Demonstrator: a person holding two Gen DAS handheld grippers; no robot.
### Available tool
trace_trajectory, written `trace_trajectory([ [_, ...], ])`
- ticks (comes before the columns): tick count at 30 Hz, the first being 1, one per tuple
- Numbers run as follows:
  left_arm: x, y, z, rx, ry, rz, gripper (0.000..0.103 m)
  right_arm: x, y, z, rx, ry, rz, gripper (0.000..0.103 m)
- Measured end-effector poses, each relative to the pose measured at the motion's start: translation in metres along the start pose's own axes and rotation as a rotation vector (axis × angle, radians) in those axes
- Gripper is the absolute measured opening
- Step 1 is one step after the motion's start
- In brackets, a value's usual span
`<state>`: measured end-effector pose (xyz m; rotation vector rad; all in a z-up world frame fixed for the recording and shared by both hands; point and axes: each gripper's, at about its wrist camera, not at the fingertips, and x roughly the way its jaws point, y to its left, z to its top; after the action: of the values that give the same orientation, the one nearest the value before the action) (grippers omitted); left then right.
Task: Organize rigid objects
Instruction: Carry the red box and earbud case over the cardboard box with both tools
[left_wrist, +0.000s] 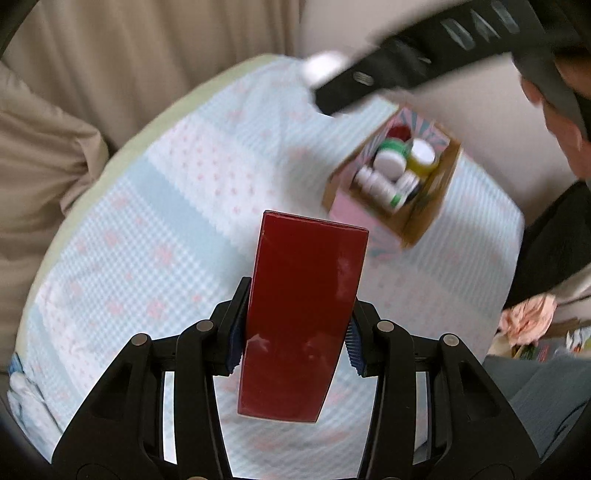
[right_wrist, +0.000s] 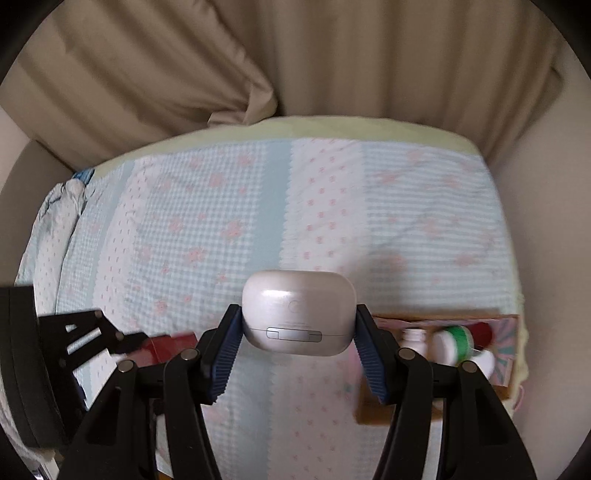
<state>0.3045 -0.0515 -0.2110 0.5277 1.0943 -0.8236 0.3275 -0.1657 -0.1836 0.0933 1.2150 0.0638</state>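
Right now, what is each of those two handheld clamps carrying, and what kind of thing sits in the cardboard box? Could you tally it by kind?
Red box, held in the left gripper: 1
White case, held in the right gripper: 1
Cardboard box on the bed: 1
Bottles and jars inside it: at least 5; blur hides an exact count
Total: at least 8

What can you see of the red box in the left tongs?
The red box is a tall, glossy dark red carton, cardboard by its look, with sharp edges and no visible print. The left tongs grip its two side faces partway up, blue ribbed pads pressing in. It hangs slightly tilted above the quilted bedspread, touching nothing else.
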Motion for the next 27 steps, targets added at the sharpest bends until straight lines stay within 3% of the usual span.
trace_trajectory([
  [7,0.003,-0.05,0.045,-0.095,-0.034,0.003,0.041,-0.051,-0.073,-0.026,-0.003,-0.033,-0.034,0.055],
  [13,0.037,-0.1,0.086,-0.193,-0.027,0.001,0.041,-0.055,-0.151,-0.053,-0.04,-0.004,-0.063,0.055],
  [19,0.099,-0.136,0.102,-0.302,0.03,-0.015,0.041,-0.028,-0.226,-0.081,-0.051,0.059,-0.057,0.055],
  [27,0.179,-0.148,0.098,-0.455,0.114,0.011,0.041,0.044,-0.273,-0.113,-0.123,0.159,-0.053,0.055],
])
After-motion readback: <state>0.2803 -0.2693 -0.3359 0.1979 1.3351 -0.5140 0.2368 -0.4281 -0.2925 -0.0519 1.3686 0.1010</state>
